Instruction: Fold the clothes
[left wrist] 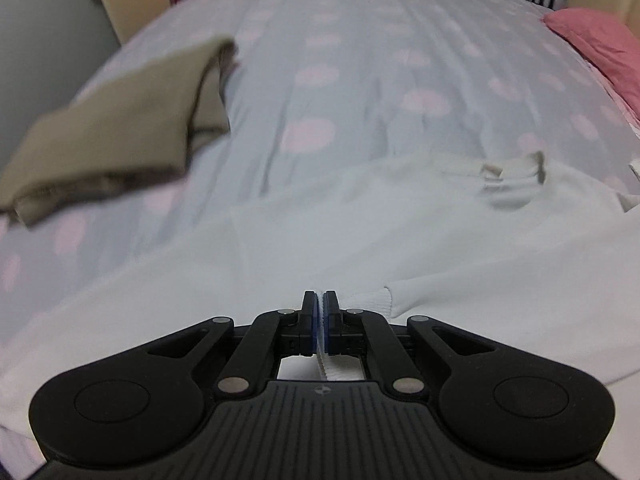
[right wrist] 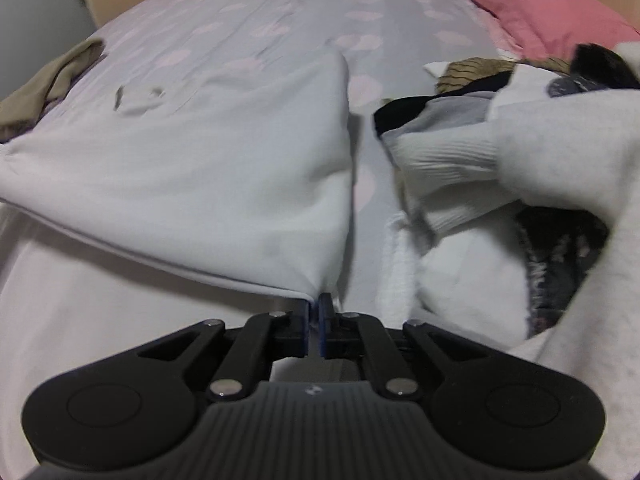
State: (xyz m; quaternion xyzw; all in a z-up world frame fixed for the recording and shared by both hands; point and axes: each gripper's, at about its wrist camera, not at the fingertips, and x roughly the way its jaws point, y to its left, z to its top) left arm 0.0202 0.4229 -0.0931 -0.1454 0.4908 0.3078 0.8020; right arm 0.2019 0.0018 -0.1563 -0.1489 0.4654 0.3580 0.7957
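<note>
Both grippers are clamping the white fleece sweatshirt [right wrist: 192, 168] spread across the polka-dot bedspread [left wrist: 360, 60]. The left gripper [left wrist: 320, 300] is pinching the ribbed hem at lower centre, jaws pressed together on the cloth. The right gripper [right wrist: 315, 304] is nipping a lifted corner, a fold rising toward the upper centre. A fold-over appears under way; the next move likely calls for carrying both held edges across evenly. A folded olive garment [left wrist: 120, 120] is lying at upper left, a heap of unfolded laundry [right wrist: 500, 152] at right.
</note>
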